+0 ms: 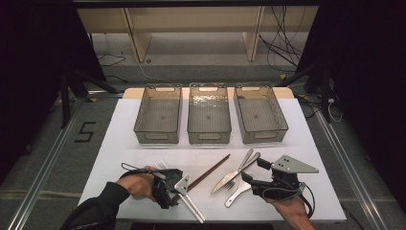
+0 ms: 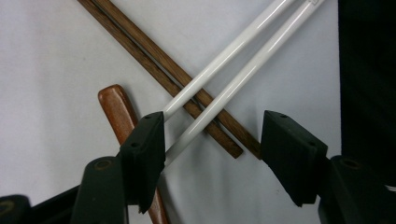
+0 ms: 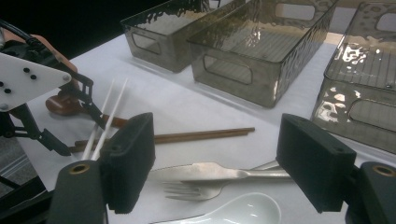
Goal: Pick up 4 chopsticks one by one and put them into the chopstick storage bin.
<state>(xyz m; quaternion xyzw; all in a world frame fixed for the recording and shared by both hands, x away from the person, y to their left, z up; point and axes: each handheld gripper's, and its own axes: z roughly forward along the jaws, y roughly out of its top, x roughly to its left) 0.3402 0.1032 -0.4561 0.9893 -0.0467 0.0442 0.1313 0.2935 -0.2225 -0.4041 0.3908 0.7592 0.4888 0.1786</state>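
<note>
The white chopsticks (image 2: 233,60) lie low in the left gripper view, running from upper right down to lower left across the brown chopsticks (image 2: 159,70). The left gripper (image 2: 212,140) straddles them, jaws apart, one pad seemingly just touching. The high view shows the left hand (image 1: 136,184) lying level at lower left, and the right gripper (image 1: 253,170) gaping over the knife (image 1: 230,177).

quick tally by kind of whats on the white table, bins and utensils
clear smoky plastic bins: 3
brown wooden chopsticks: 2 (one pair)
white plastic chopsticks: 2 (one pair)
brown wooden spoon: 1
silver metal knife: 1
silver metal fork: 1
white ceramic spoon: 1
total: 11
</note>
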